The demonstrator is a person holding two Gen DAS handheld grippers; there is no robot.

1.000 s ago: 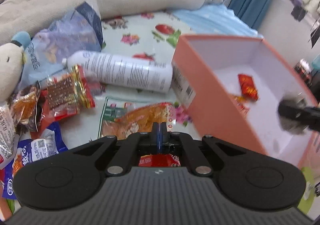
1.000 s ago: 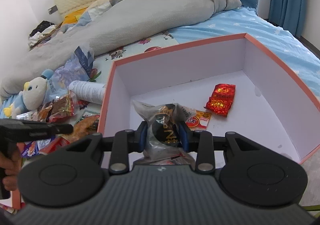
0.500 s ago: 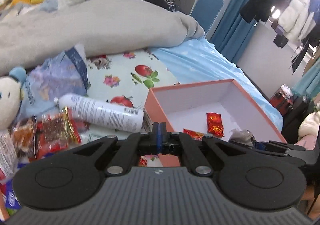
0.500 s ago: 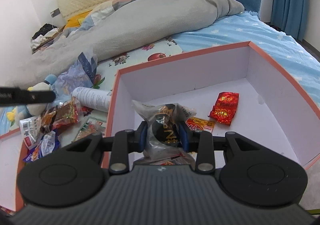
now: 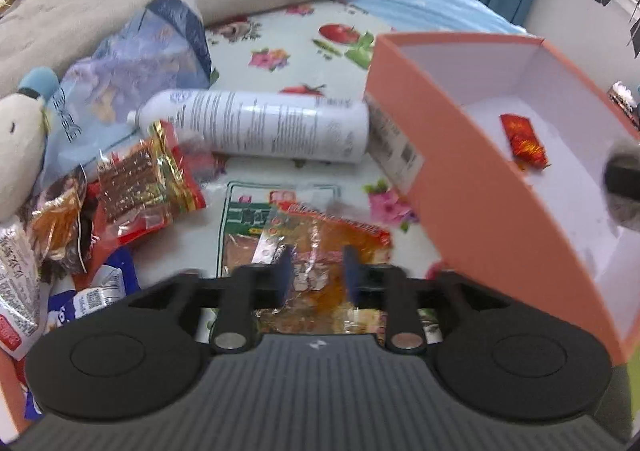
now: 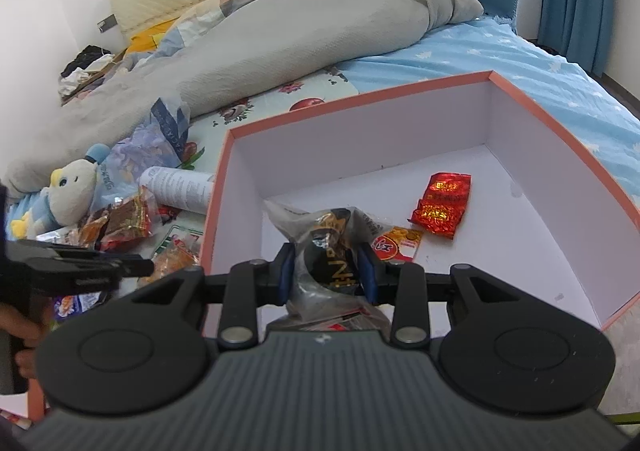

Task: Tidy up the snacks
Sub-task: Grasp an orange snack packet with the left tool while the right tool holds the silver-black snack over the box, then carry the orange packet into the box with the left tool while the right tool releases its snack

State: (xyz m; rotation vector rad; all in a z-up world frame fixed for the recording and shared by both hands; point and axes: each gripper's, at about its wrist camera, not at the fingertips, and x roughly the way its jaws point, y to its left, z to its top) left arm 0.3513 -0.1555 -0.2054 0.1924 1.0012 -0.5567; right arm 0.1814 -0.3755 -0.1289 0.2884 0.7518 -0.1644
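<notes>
hovering with jaws spread, the left gripper (image 5: 316,271) straddles the orange snack packet (image 5: 320,247) lying flat on the bedsheet just ahead, its long axis running away from it. the right gripper (image 6: 326,271) pinches a grey snack pouch (image 6: 332,247) over the orange box (image 6: 560,123).

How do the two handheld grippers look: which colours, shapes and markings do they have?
Both match. The left gripper and the right gripper each have a grey ribbed body with a small white logo, two round black discs, black linkage bars with silver pivot pins, and blue-padded jaws. No cables or sleeves are visible.
</notes>
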